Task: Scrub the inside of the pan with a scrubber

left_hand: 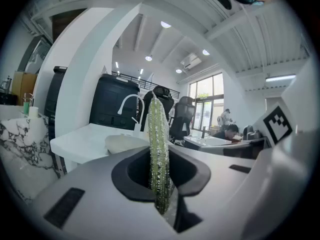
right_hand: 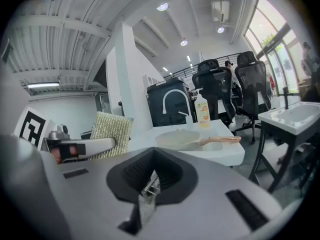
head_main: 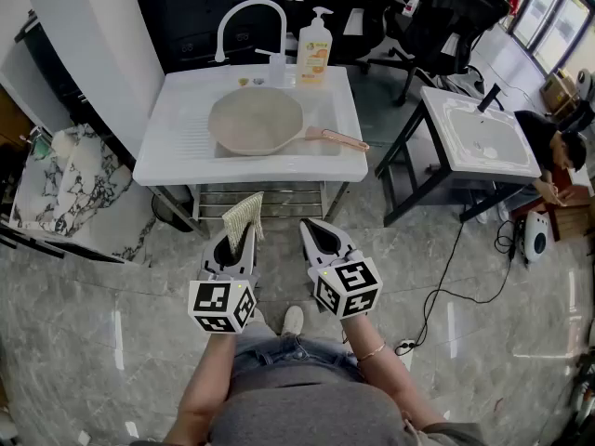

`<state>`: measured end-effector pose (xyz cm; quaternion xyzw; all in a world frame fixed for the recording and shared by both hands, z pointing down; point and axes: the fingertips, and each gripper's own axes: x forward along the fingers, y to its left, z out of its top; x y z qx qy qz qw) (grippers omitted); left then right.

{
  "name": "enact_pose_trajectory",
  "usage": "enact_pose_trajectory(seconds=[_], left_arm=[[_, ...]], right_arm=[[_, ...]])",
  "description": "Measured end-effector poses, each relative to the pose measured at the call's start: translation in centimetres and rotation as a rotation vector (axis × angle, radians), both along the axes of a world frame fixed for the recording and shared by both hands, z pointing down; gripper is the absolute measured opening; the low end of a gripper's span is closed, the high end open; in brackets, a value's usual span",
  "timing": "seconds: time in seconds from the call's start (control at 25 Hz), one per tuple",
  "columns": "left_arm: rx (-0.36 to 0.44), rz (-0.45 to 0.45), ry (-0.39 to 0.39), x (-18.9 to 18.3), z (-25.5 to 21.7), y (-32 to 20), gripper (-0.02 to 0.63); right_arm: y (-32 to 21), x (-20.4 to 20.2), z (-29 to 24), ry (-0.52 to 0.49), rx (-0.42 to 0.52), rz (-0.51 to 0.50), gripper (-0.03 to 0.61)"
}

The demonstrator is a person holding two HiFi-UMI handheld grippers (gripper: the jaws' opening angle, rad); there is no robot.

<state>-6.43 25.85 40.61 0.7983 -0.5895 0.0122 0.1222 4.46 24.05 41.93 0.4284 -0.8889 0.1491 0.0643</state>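
Observation:
A beige pan (head_main: 256, 119) lies across the basin of the white sink unit (head_main: 177, 156), its pinkish handle (head_main: 335, 138) pointing right. I stand a step back from the sink. My left gripper (head_main: 230, 242) is shut on a yellow-green scrubber (head_main: 244, 217) that sticks up from between its jaws. In the left gripper view the scrubber (left_hand: 159, 154) shows edge-on, with the pan (left_hand: 125, 143) far beyond it. Beside it my right gripper (head_main: 321, 237) is shut with nothing in it. The right gripper view shows the pan (right_hand: 180, 139) ahead and the scrubber (right_hand: 112, 134) to the left.
A white faucet (head_main: 244, 12) and a soap bottle (head_main: 315, 52) stand at the sink's back edge. A second sink table (head_main: 479, 142) is at the right, with a seated person (head_main: 548, 156) beyond it. Marble slabs (head_main: 65, 189) lean at the left. A cable (head_main: 446, 277) crosses the floor.

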Motion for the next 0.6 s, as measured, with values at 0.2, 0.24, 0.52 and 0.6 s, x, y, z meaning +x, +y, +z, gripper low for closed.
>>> enact_pose_trajectory(seconds=[0.2, 0.24, 0.52, 0.6], left_arm=[[-0.001, -0.003, -0.007, 0.5, 0.2, -0.7, 0.064], [-0.003, -0.002, -0.008, 0.6, 0.3, -0.7, 0.064], [-0.026, 0.009, -0.017, 1.8, 1.0, -1.1, 0.064], [-0.020, 0.001, -0.021, 1.6, 0.6, -1.3, 0.064]], right_arm=[[-0.8, 1.1, 0.1, 0.002, 0.010, 0.024, 0.009], [-1.0, 1.3, 0.1, 0.002, 0.014, 0.031, 0.009], [-1.7, 2.9, 0.7, -0.003, 0.008, 0.042, 0.011], [-2.1, 3.1, 0.5, -0.003, 0.020, 0.048, 0.011]])
